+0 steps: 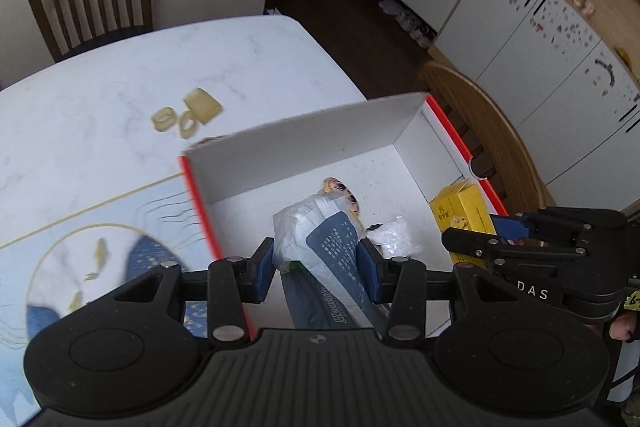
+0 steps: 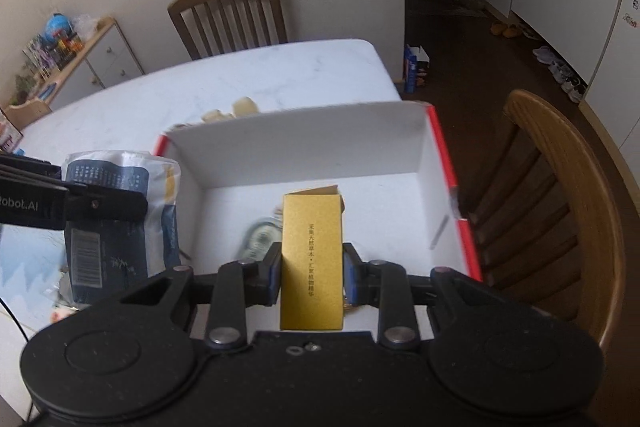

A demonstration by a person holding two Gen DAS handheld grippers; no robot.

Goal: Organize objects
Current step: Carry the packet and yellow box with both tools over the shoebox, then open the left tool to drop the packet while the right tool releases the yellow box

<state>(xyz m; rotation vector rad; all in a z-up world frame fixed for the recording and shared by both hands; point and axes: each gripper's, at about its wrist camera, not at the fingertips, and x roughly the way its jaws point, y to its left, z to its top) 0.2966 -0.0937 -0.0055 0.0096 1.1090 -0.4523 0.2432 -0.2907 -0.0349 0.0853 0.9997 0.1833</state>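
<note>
Left tongs [image 1: 316, 269] clamped on a blue-and-white packet [image 1: 320, 243], pads on both sides, packet held over the lower-centre of the open red-rimmed box [image 1: 304, 143]; right tongs [image 2: 311, 273] clamped on a tall yellow carton [image 2: 312, 259], also over the box interior, centre of the right wrist frame. In the left wrist view the carton [image 1: 462, 213] shows at the box's right wall with the right tongs' fingers [image 1: 508, 227] on it. Box floor holds a clear plastic wad [image 1: 394, 233] and a small printed item, partly hidden. White marble bench [image 1: 120, 75] upper left carries three pale yellow pieces [image 1: 188, 113] just beyond the box's far wall. Wooden chairs at far and right edges
</note>
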